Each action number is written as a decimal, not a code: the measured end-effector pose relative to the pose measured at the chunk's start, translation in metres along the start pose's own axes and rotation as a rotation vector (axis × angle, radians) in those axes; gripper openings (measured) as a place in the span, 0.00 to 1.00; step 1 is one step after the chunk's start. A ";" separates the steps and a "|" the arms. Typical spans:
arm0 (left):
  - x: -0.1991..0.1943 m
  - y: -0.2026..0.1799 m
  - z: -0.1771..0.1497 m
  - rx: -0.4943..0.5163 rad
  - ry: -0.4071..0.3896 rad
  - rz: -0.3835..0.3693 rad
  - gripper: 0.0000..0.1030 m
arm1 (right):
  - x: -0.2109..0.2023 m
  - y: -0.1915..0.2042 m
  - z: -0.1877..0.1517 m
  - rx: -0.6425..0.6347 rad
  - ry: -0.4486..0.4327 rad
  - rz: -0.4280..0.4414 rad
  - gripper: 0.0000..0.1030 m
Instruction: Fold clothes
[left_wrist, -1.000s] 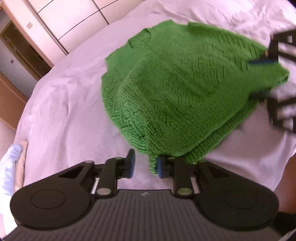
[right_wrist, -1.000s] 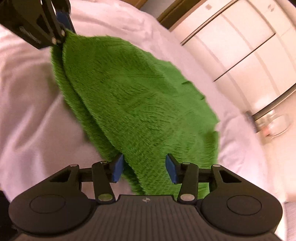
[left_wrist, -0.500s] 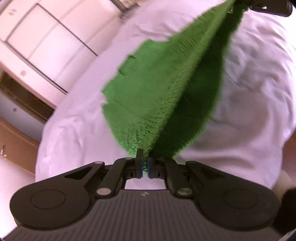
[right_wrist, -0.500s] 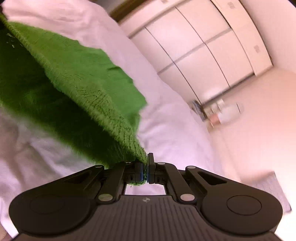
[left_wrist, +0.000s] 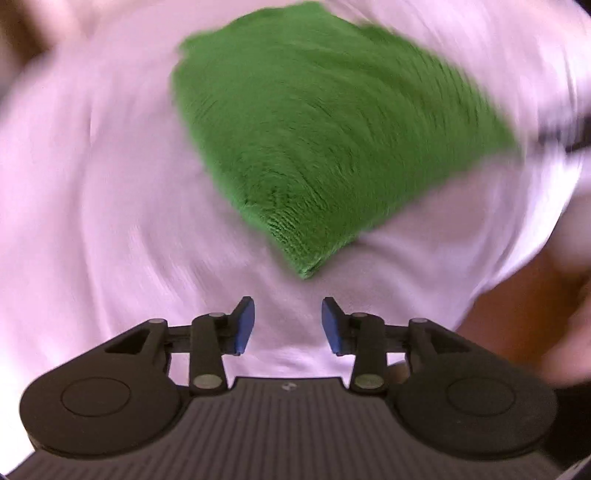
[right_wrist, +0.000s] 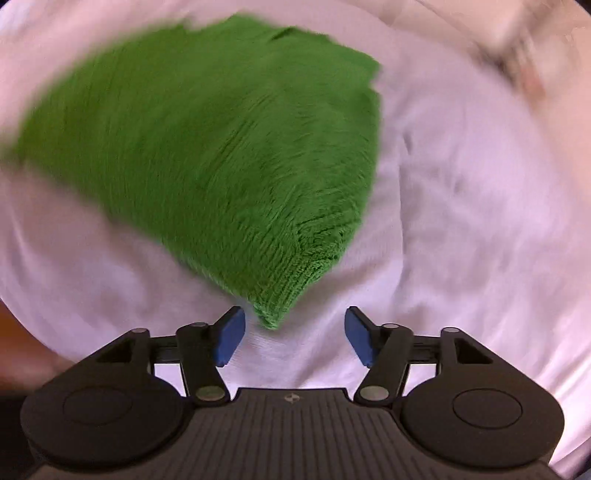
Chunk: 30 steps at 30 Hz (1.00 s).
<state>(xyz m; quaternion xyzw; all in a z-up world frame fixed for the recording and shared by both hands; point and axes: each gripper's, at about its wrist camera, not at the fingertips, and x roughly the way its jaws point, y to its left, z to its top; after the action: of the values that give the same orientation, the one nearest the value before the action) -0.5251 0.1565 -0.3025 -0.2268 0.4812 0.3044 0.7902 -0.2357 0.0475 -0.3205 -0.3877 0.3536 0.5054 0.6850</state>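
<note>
Pretty much all you get is a big white bedsheet, wrinkled and soft-looking, motion-blurred in both views. Warm brownish floor peeks past the bed's edge.

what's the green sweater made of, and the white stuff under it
Green sweater: chunky knit yarn, likely wool or acrylic; ribbed stitches show at its folded corner, matte and fuzzy. White bedsheet: thin woven fabric, probably cotton, matte with soft wrinkles.
</note>
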 end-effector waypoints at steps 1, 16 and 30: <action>-0.002 0.015 0.003 -0.127 -0.013 -0.055 0.44 | -0.007 -0.016 0.003 0.109 -0.005 0.074 0.63; 0.028 0.065 0.025 -0.781 -0.170 -0.339 0.04 | 0.067 -0.098 0.023 0.938 0.021 0.458 0.11; 0.018 0.041 0.010 -0.498 0.094 -0.053 0.18 | 0.041 -0.102 -0.035 1.067 0.169 0.340 0.34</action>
<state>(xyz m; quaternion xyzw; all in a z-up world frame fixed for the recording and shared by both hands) -0.5412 0.1970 -0.3166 -0.4410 0.4216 0.3816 0.6944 -0.1303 0.0143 -0.3548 0.0356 0.6713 0.3270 0.6642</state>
